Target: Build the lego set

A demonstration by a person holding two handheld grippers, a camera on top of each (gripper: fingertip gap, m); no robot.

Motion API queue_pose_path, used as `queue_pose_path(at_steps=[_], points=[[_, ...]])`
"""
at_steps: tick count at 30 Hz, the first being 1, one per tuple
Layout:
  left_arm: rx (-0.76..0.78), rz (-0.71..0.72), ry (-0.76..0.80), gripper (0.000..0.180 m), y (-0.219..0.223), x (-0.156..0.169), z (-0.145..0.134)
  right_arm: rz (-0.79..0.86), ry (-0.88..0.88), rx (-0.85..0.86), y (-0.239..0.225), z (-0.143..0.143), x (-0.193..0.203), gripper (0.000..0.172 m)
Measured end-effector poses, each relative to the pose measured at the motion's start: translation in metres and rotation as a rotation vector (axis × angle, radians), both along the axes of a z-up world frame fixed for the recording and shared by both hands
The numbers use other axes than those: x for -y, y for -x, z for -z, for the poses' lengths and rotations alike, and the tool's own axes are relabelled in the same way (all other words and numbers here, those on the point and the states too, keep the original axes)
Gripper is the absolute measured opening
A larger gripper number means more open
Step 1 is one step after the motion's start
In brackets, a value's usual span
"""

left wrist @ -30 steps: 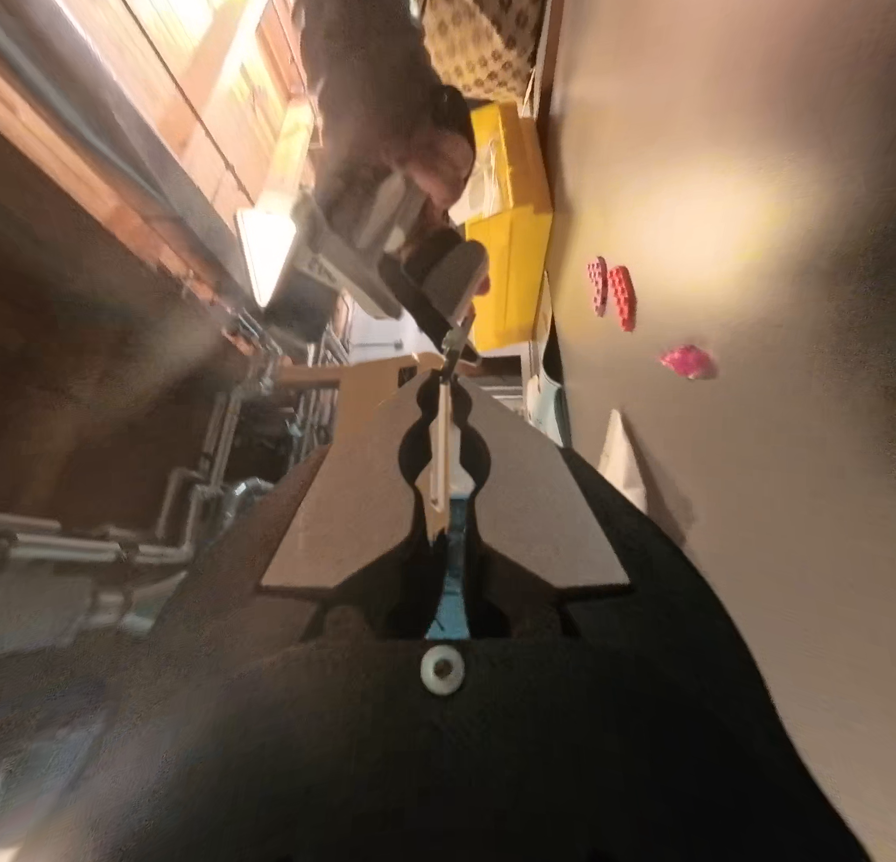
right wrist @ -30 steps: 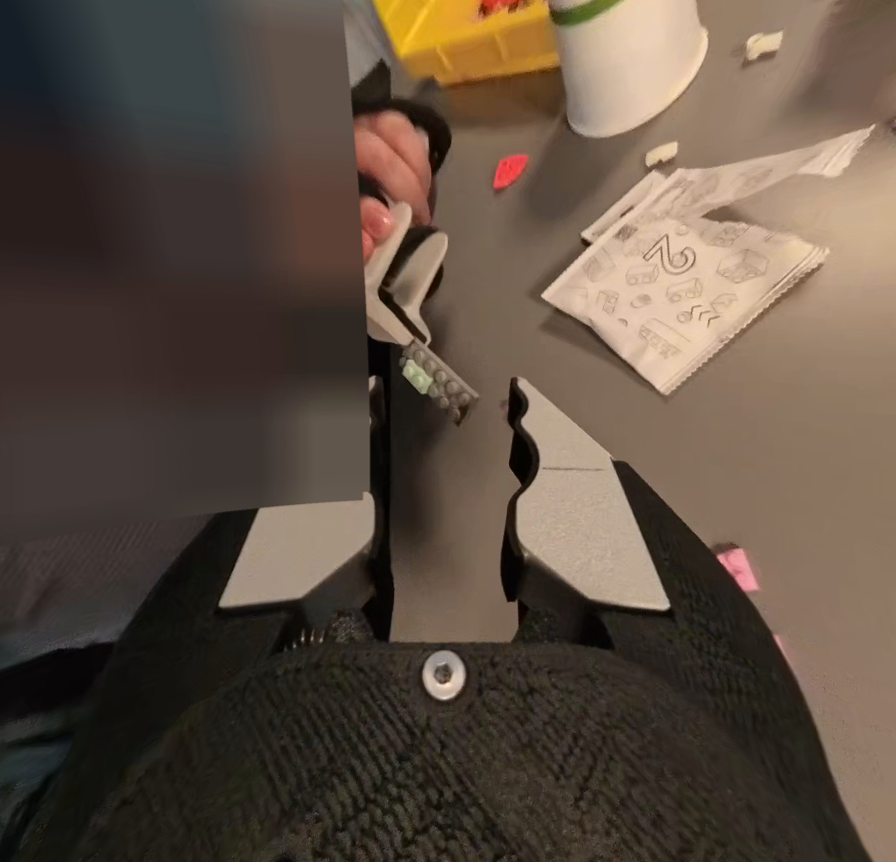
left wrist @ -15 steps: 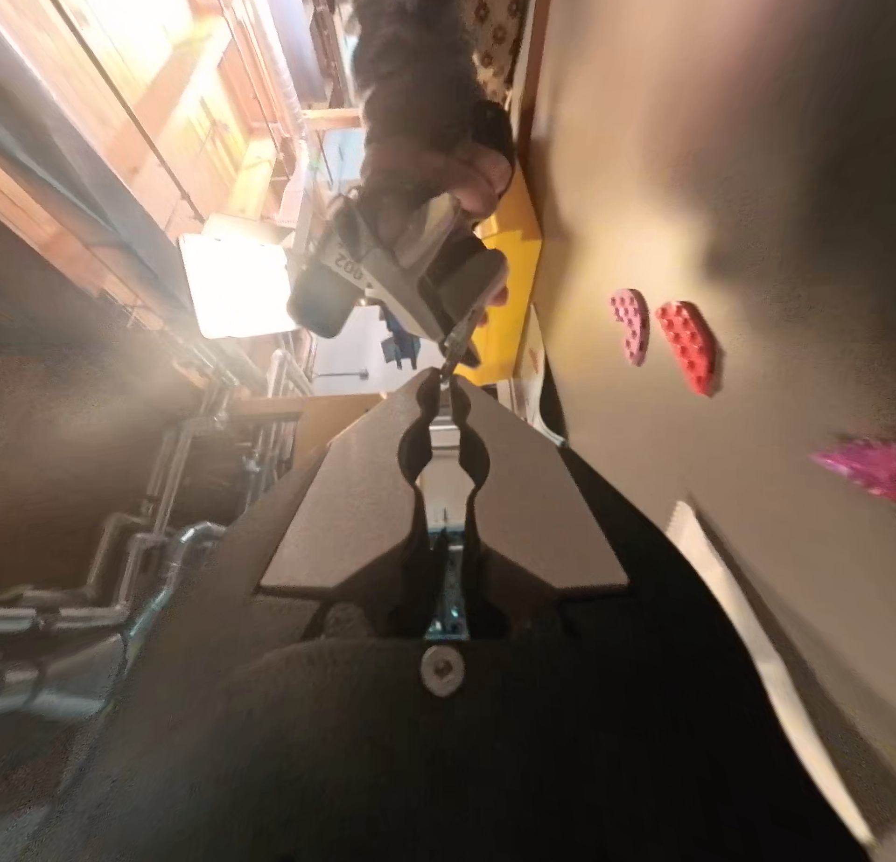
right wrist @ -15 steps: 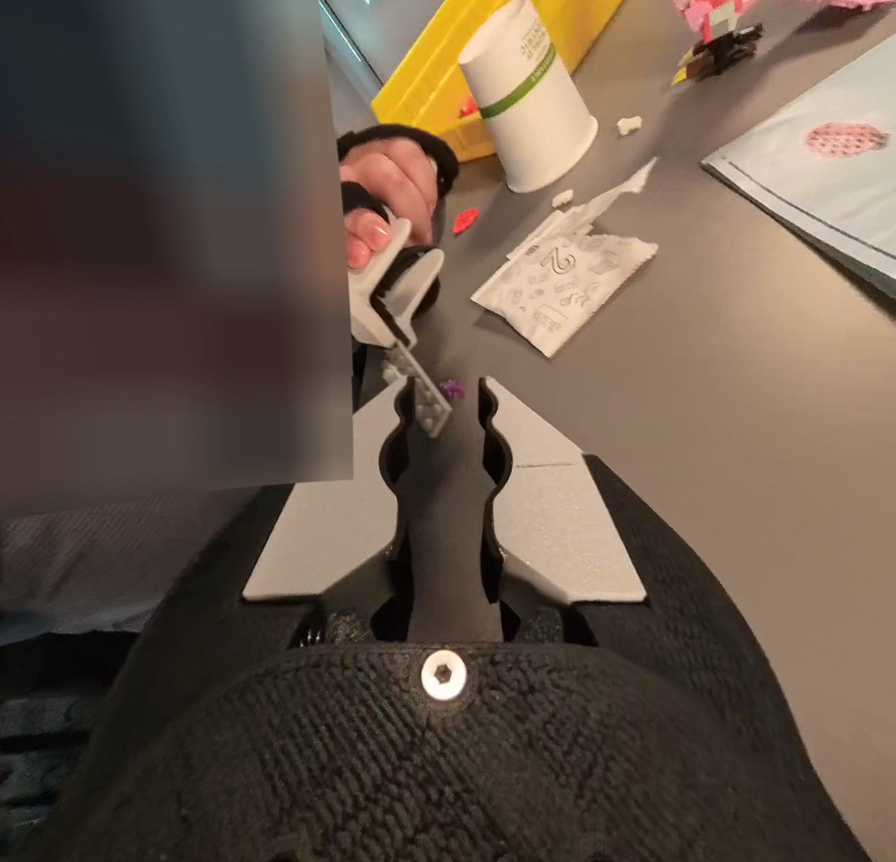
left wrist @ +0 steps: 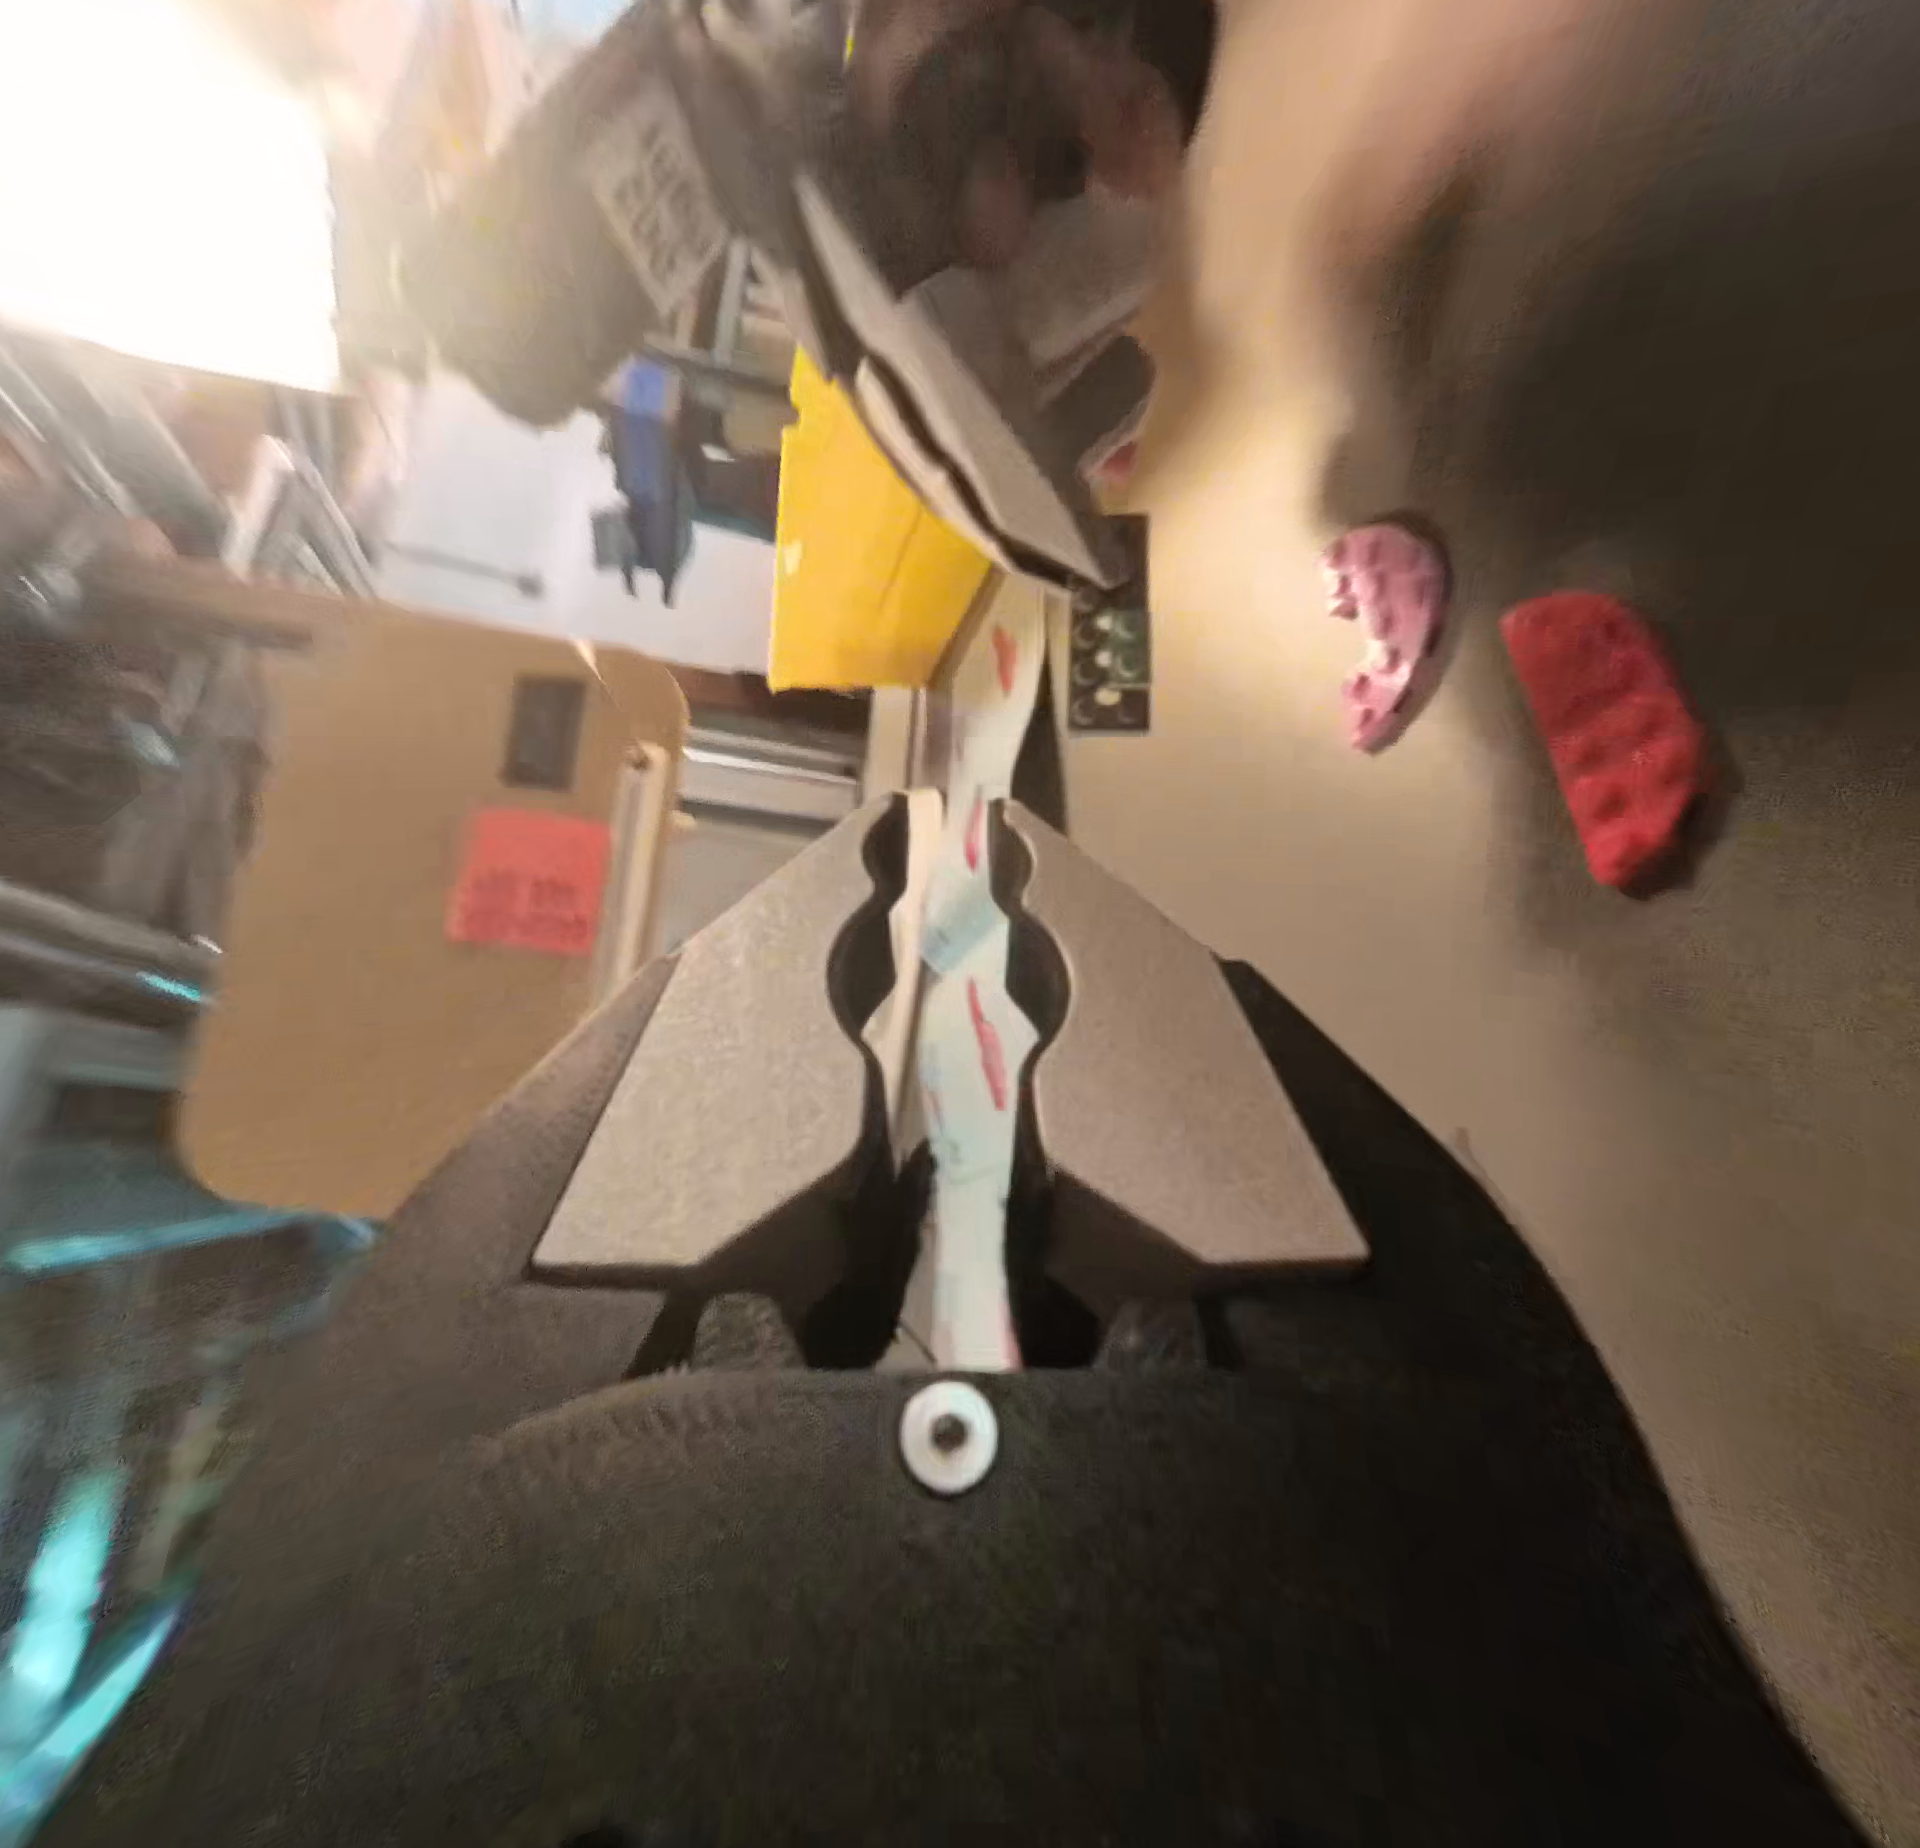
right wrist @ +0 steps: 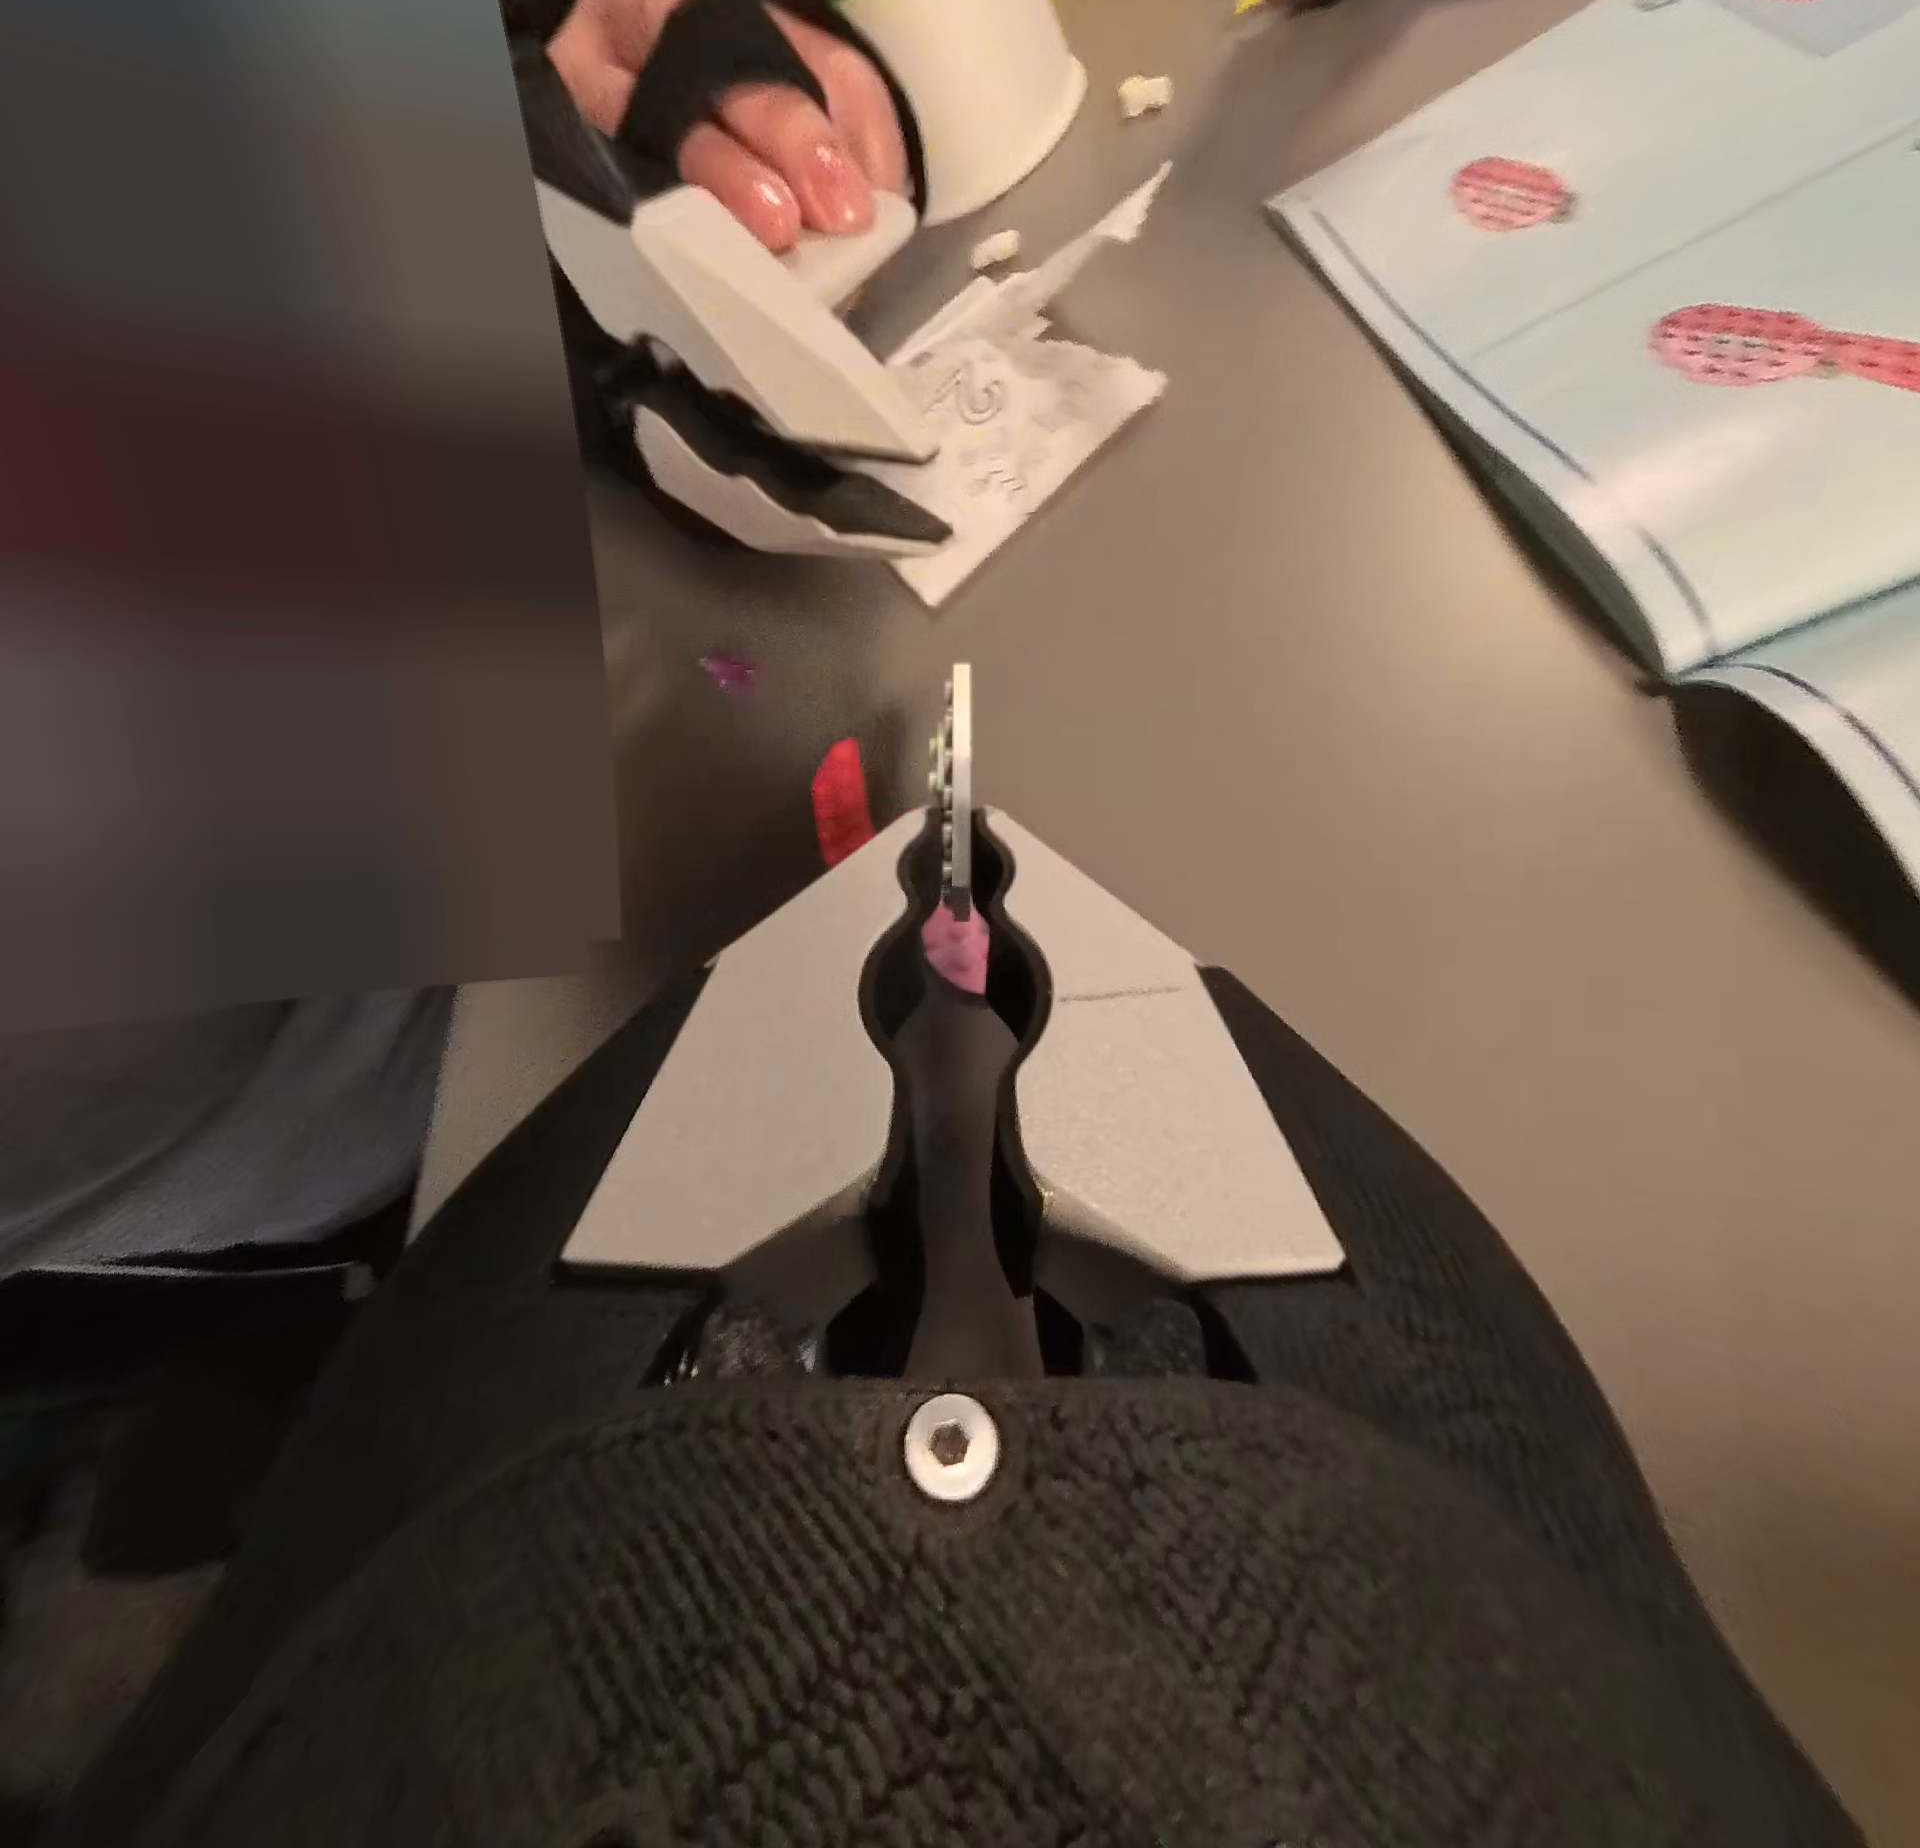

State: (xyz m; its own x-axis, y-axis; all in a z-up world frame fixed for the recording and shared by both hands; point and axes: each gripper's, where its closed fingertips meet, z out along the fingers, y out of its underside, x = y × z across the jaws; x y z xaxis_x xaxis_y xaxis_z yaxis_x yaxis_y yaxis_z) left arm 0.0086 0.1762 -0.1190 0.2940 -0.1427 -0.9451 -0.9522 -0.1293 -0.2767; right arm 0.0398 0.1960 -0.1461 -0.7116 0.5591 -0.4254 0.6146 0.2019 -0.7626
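Centrally, the right claw [right wrist: 954, 811] pinches a grey studded plate [right wrist: 960, 749] edge-on; the left claw [left wrist: 961, 811], slightly parted, holds nothing above the tabletop [right wrist: 1299, 759].

My fingers [right wrist: 1091, 1019] are matt, grainy grey plastic – the studded plate [right wrist: 961, 749] smooth plastic, the worktop [right wrist: 1351, 759] matt.

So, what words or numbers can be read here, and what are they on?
I don't quote writing; these things bear it.
White paper bag: one large printed character, small drawings.
Red sticker on the cardboard box: dark lines, too blurred.
Open booklet: small mark at a page top, too small.
Paper cup: green band, nothing legible.
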Motion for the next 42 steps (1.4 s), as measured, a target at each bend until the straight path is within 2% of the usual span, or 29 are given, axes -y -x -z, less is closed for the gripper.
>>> queue_pose_path(at_steps=[3,6,9,12,17,20,23,29,37,42], points=[[0.240,-0.069,0.084,0.013,0.010,0.000,0.006,0.056,0.014,-0.020,0.007,0.004,-0.006,0.003],[0.489,-0.053,0.146,0.019,0.004,0.001,0.006,0.093,0.068,-0.037,0.012,0.002,-0.009,0.003],[0.611,-0.059,0.158,0.021,0.005,0.001,0.003,0.121,-0.021,-0.089,0.015,0.011,-0.016,0.003],[0.636,-0.085,0.196,0.021,0.005,0.002,0.011,0.085,-0.250,-0.168,0.014,0.031,-0.021,0.003],[0.708,-0.049,0.408,0.026,-0.017,0.007,0.042,0.005,-0.362,-0.174,0.008,0.048,-0.017,0.003],[0.749,-0.013,0.530,0.030,-0.029,0.008,0.056,0.000,-0.348,-0.175,0.007,0.047,-0.017,0.019],[0.793,0.018,0.577,0.030,-0.034,0.005,0.060,0.045,-0.367,-0.193,0.006,0.043,-0.028,0.034],[0.869,0.066,0.691,0.030,-0.045,0.001,0.066,0.063,-0.307,-0.264,-0.013,0.022,-0.028,0.029],[0.858,0.034,0.824,0.024,-0.047,-0.006,0.077,0.027,-0.262,-0.094,-0.037,0.045,-0.010,0.030],[0.869,-0.009,0.885,0.020,-0.048,-0.003,0.078,0.095,-0.173,-0.077,-0.039,0.042,-0.007,0.032]])
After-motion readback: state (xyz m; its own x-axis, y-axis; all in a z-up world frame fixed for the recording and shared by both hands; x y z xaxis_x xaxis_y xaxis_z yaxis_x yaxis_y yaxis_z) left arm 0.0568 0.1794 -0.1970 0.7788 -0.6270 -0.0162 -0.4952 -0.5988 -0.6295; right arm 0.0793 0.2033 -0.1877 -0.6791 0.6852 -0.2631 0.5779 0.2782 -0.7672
